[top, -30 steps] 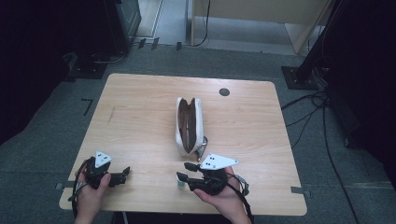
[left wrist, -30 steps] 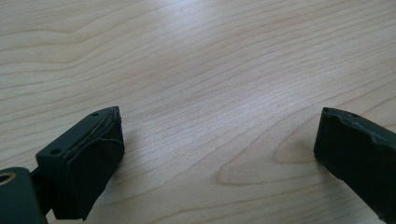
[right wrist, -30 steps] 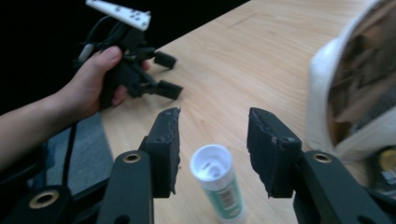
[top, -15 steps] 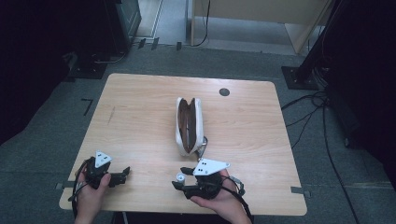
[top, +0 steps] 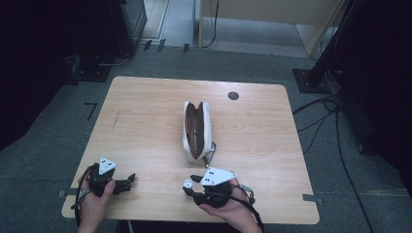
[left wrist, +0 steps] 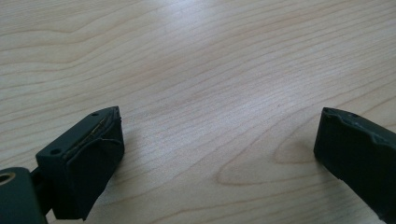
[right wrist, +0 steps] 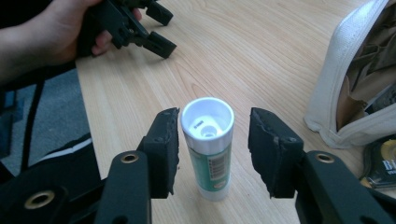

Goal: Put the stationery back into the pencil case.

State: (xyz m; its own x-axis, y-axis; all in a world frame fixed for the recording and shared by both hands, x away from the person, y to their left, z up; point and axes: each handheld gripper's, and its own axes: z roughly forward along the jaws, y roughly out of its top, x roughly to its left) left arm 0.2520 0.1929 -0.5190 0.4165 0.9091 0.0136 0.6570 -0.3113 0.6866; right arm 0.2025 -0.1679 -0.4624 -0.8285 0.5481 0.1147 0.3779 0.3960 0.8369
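The right gripper (right wrist: 212, 154) is sitting low at the near edge of the bench (top: 145, 126), its jaws spread on either side of a small white tube (right wrist: 208, 144) with a green label. The tube is standing upright on its cap end between the jaws, a gap showing on each side, the left-hand pad nearly grazing it. In the high view the tube (top: 187, 184) is showing as a pale disc just ahead of the right gripper (top: 194, 187).

Over the last second the right gripper has been shifting leftward along the near edge and turning slightly, so the tube now lies squarely between its jaws rather than off to one side. Judging from this, the approach is finishing and the closing pinch is the step coming next; the jaws are not yet pressing on the tube.

Ahead and to the right of this gripper the white pouch (right wrist: 355, 84) is lying with its zip open, seen too in the high view (top: 196, 130), and it looks like the likely destination.

The left gripper (top: 124, 183) is resting by the near left corner, jaws spread over bare wood, holding nothing, unchanged in place.
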